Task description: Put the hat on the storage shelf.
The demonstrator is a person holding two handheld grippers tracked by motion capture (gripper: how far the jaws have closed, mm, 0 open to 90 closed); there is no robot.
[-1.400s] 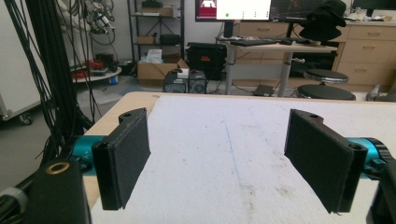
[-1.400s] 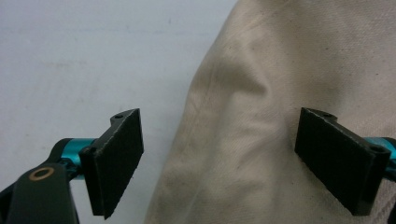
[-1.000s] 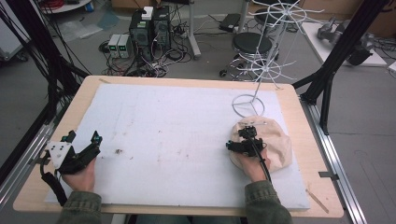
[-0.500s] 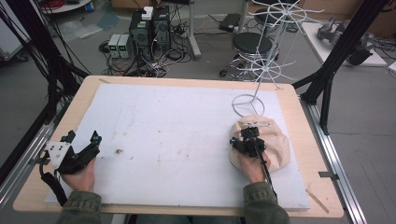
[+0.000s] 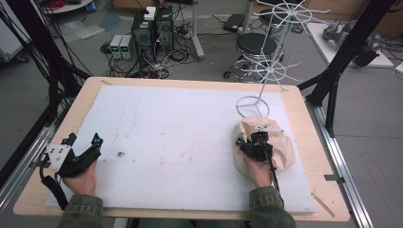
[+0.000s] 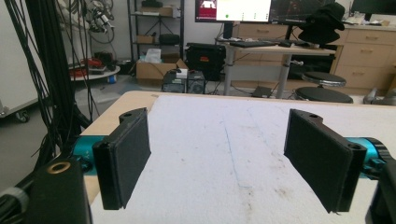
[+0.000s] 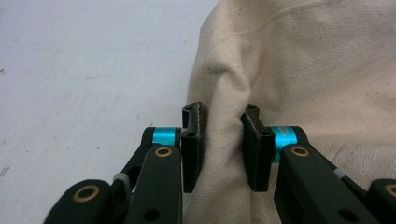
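Note:
A beige cloth piece (image 5: 278,142) lies crumpled at the right of the white mat (image 5: 180,128). My right gripper (image 5: 253,144) sits on the cloth's left part. In the right gripper view its jaws have just been closing, and the gripper (image 7: 223,135) now pinches a raised fold of the cloth (image 7: 317,70) between its pads. My left gripper (image 5: 84,151) rests at the mat's left edge, held in a hand. It stands open (image 6: 219,140), with its black pads (image 6: 130,154) wide apart and only bare mat between them.
A white wire rack (image 5: 280,47) rises at the back right, and its ring base (image 5: 253,105) lies on the mat just behind the cloth. The wooden table rim (image 5: 190,83) frames the mat. Computers, cables and a stool stand on the floor beyond.
The right gripper's jaws have closed onto a fold of the beige cloth. Both hands have stayed roughly where they were.

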